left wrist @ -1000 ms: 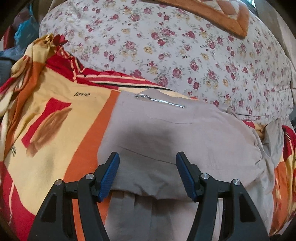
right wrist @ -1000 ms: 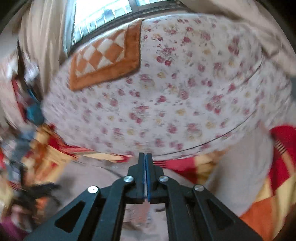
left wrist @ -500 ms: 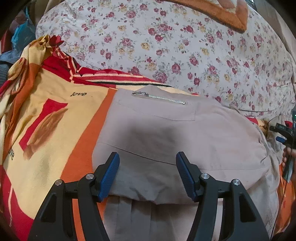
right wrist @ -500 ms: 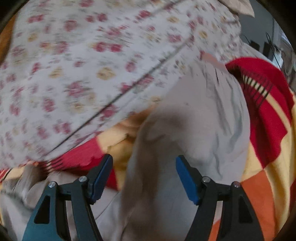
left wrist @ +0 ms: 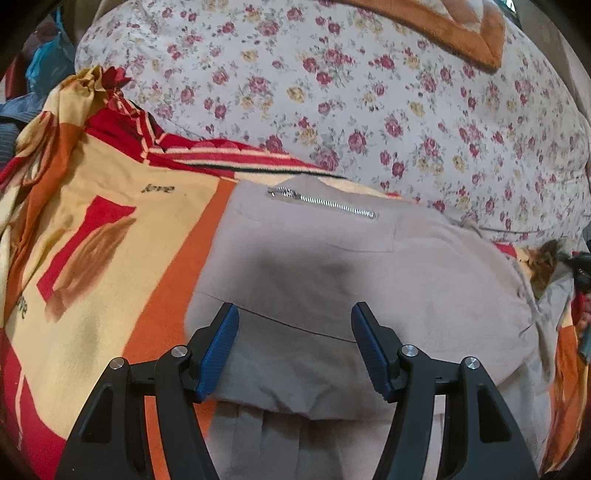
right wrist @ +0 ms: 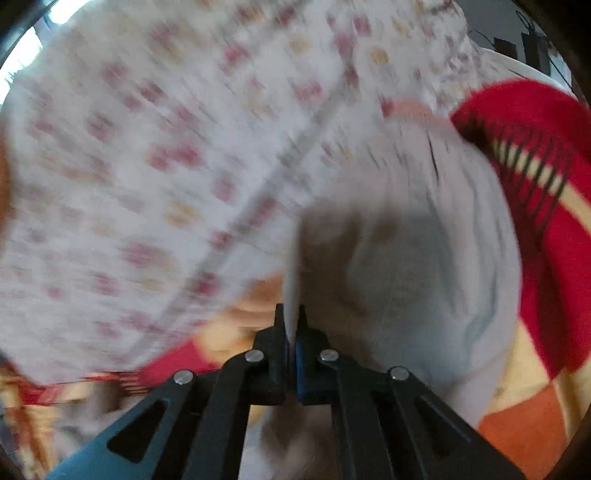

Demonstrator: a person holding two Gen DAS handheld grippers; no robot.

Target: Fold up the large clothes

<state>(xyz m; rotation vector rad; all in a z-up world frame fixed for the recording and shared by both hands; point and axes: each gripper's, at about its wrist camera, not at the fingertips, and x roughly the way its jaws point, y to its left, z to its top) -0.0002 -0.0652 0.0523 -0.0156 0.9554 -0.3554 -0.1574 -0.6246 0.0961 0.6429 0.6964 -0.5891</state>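
Note:
A beige garment (left wrist: 332,280) with a silver zipper (left wrist: 321,201) lies partly folded on a red, orange and yellow blanket (left wrist: 92,236). My left gripper (left wrist: 293,347) is open and hovers just above the garment's near folded edge, holding nothing. In the blurred right wrist view my right gripper (right wrist: 291,325) is shut on an edge of the beige garment (right wrist: 424,258), with a thin fold of cloth rising from between its jaws.
A floral quilt (left wrist: 369,92) is heaped behind the garment and fills the upper left of the right wrist view (right wrist: 166,166). An orange checked cushion (left wrist: 461,33) lies on it at the back. Blue and dark clothes (left wrist: 40,70) sit far left.
My right gripper opened over the garment's far end, then shut on its edge. My left gripper stayed open and drifted slightly over the garment.

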